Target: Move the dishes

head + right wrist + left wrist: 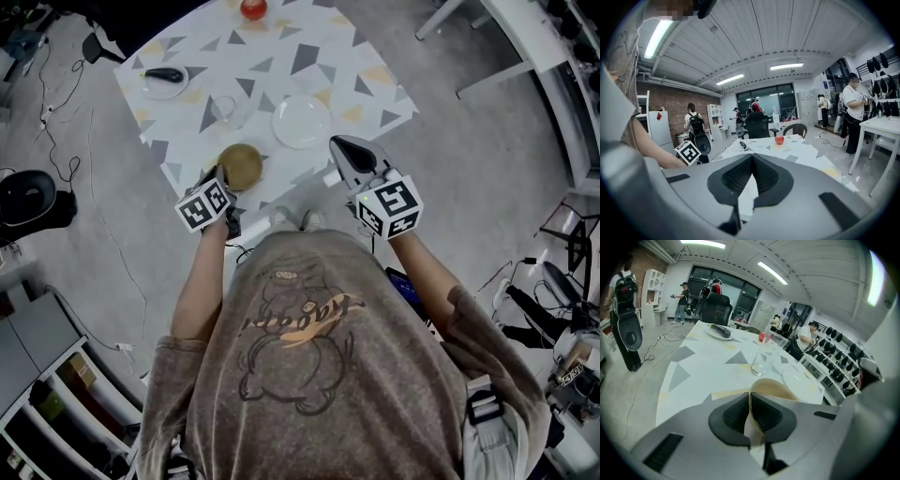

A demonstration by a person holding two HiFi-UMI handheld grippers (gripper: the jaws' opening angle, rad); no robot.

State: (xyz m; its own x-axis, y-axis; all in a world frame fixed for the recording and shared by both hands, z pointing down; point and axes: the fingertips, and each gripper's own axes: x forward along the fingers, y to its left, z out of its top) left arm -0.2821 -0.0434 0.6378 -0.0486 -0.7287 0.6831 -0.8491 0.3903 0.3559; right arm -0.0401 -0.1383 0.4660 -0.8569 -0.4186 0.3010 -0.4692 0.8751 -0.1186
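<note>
the left gripper [221, 180] pinches the rim of the tan bowl [242, 165] at the near edge of the table [309, 56]. beyond the bowl stands a glass [228, 112], with a white plate [302, 121] to its right. the right gripper [341, 148] is near the plate, jaws pressed together on nothing.

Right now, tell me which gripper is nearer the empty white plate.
Right. The right gripper, fingers shut and empty, is just off the white plate's near edge. The left gripper is farther off, fingers clamped on the tan bowl's rim.
</note>
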